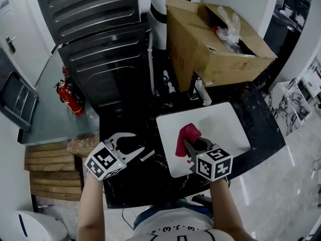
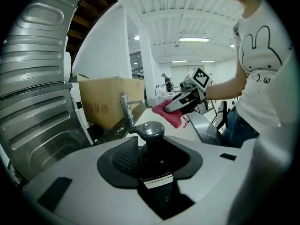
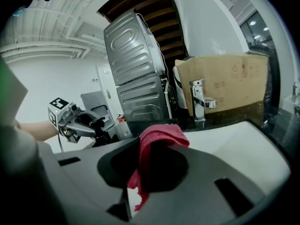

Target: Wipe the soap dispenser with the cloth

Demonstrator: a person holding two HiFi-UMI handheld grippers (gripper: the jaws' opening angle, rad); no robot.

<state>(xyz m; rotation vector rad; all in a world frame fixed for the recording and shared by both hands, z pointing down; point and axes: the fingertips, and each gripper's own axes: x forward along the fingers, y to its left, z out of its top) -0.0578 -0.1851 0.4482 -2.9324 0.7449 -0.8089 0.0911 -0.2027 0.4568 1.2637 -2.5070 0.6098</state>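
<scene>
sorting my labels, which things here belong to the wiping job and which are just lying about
Job: soap dispenser in the left gripper; red cloth in the right gripper.
Lying about: cardboard box, tap, fire extinguisher.

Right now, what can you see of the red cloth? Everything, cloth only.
The red cloth looks soft and nappy, like a microfibre rag. It is bunched, not spread. It is pinched between the tongs of the right gripper, with a rounded fold standing past the tips and a ragged tail hanging below them. It is held over the white basin; whether the tail touches the basin cannot be told. It is well apart from the soap dispenser.
</scene>
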